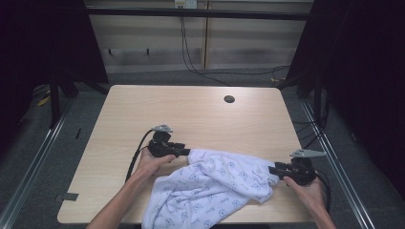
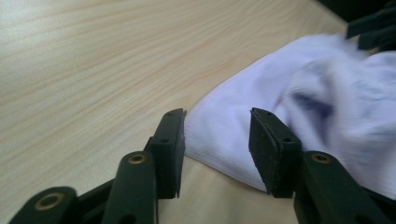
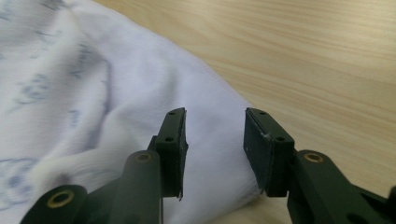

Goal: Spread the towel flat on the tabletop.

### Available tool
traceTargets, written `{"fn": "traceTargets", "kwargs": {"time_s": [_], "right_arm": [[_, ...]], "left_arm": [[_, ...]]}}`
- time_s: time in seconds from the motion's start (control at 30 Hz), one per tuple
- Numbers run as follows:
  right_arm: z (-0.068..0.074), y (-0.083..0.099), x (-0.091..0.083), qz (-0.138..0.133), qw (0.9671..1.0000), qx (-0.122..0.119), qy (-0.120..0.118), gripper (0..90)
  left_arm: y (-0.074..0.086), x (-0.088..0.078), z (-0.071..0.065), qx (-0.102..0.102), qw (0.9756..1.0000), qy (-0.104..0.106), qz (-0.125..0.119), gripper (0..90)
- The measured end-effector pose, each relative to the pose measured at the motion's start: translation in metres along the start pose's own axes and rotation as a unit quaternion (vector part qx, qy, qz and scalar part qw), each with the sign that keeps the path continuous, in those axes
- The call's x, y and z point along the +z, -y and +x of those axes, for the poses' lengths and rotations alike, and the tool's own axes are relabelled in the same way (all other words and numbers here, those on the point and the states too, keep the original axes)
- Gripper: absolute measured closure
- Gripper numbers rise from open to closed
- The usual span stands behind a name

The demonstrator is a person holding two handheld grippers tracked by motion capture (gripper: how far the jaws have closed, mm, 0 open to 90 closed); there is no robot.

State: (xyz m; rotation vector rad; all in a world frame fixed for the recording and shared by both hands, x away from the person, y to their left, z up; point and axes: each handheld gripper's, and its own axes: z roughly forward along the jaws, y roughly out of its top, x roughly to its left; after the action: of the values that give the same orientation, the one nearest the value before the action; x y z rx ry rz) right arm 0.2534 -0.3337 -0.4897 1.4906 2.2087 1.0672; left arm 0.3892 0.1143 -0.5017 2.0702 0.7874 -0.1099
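Observation:
A white cloth with a small blue print [image 1: 215, 183] lies crumpled on the near half of the wooden table [image 1: 191, 109], one end hanging over the front edge. My left gripper [image 1: 187, 152] sits at the cloth's left corner; in the left gripper view its jaws stand apart over the cloth's edge [image 2: 219, 135], pads not pressing it. My right gripper [image 1: 272, 171] is at the cloth's right end; in the right gripper view the cloth [image 3: 205, 140] lies between its parted jaws without being pinched. A hand holds each gripper.
A round cable hole [image 1: 229, 99] sits in the far right part of the tabletop. Black cables [image 1: 191, 57] hang behind the table. Metal rails [image 1: 334, 162] run along both sides of the table on the floor.

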Motion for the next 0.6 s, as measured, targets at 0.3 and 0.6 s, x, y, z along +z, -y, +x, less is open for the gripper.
{"fn": "traceTargets", "kwargs": {"time_s": [0.3, 0.6], "right_arm": [[-0.002, 0.009, 0.002, 0.015, 0.9992, -0.012, 0.036, 54.4], [0.011, 0.011, 0.004, 0.022, 0.9992, -0.032, 0.005, 85.9]], "left_arm": [[0.000, 0.014, -0.015, 0.048, 0.9981, -0.025, 0.029, 63.3], [0.016, -0.003, -0.029, 0.070, 0.9954, 0.020, 0.062, 90.0]]}}
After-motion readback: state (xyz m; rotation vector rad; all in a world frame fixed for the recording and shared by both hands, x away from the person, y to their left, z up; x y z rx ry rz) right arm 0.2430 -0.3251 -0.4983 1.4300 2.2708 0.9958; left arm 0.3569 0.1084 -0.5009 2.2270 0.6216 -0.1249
